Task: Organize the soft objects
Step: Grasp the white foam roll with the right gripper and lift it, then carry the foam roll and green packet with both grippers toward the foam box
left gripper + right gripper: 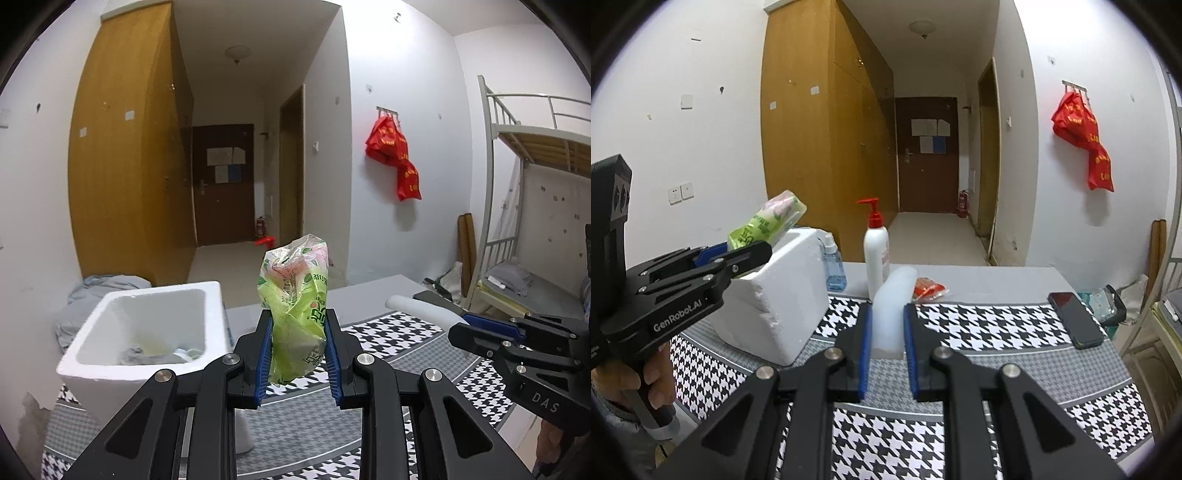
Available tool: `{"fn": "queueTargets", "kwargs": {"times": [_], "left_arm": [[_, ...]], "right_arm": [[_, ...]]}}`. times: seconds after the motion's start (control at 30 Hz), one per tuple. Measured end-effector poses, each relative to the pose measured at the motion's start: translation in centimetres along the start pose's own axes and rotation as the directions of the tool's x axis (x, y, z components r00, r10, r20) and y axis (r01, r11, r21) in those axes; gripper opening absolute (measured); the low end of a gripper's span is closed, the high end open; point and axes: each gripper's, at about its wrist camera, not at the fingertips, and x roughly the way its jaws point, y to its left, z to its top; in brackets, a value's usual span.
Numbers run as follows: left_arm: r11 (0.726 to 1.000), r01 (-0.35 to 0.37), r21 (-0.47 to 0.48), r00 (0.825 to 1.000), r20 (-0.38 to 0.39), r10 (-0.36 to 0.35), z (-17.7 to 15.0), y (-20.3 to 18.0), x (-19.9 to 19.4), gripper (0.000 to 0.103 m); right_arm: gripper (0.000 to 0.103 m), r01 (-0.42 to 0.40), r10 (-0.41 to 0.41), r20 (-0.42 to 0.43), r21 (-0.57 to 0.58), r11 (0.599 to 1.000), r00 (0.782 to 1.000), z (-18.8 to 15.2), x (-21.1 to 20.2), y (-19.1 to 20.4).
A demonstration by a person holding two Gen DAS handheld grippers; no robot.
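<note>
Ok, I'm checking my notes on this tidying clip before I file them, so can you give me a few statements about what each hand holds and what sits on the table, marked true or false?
1. The left tongs grip a green plastic pack. True.
2. The right tongs are empty. False: they are shut on a white foam piece.
3. The white foam box already has something in it. True: grey items lie at its bottom.
4. The pump bottle lies on its side. False: it stands upright.
5. A dark phone lies flat on the checked cloth. True.
</note>
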Motion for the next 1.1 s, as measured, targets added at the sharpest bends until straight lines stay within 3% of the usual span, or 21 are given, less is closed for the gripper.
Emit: {"fn": "queueTargets", "kwargs": {"times": [0.37,0.8,1.1], "left_arm": [[0.995,-0.094,-0.031,0.994,0.059,0.096,0.7,2.6,-2.5,0.027],[0.979,-0.192,-0.071,0.979,0.052,0.196,0.1,5.0,-4.5,0.027],[0.957,-0.272,-0.101,0.96,0.036,0.277,-0.7,7.7,-6.4,0.027]], "right_arm": [[0.02,-0.059,0.059,0.026,-0.016,0.998,0.998,1.1,0.5,2.0],[0.02,-0.152,0.154,0.034,-0.063,0.986,0.988,2.8,1.5,5.5],[0.02,-0.214,0.218,0.024,-0.094,0.972,0.976,3.4,2.7,8.4]]}}
